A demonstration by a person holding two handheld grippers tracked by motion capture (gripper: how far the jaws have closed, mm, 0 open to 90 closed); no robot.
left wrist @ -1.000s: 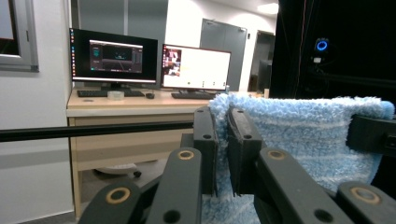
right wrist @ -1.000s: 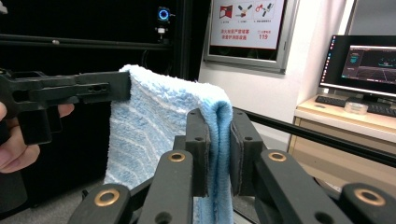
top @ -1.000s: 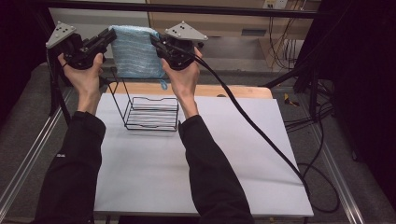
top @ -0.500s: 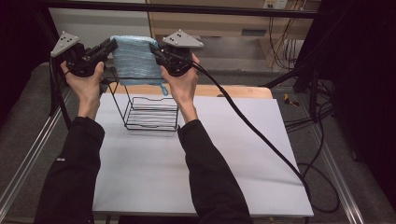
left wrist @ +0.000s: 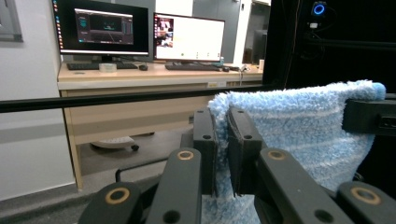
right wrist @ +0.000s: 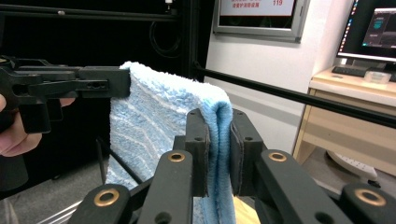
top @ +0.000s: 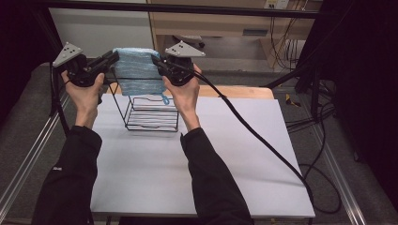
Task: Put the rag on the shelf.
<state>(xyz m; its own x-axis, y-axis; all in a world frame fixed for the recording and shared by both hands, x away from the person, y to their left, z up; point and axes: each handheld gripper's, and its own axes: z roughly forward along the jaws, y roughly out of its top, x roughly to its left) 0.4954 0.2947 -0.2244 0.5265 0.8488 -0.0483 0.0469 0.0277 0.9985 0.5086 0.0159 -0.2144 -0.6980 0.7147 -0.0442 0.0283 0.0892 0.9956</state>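
The blue towel (top: 138, 70) hangs folded in the air above the wire rack (top: 152, 112), stretched flat between your two hands, with a loose thread dangling from its lower right corner toward the rack. Your left gripper (top: 109, 60) has its fingers (left wrist: 204, 140) pressed together on the towel's left top corner, the fluffy edge squeezed between them. Your right gripper (top: 157, 63) pinches the opposite top corner the same way, the folded edge clamped between its fingers (right wrist: 196, 140). The rack stands upright on the grey table (top: 234, 154), near its far edge and just below the towel. Both your forearms, in black sleeves (top: 211, 183), reach forward over the table.
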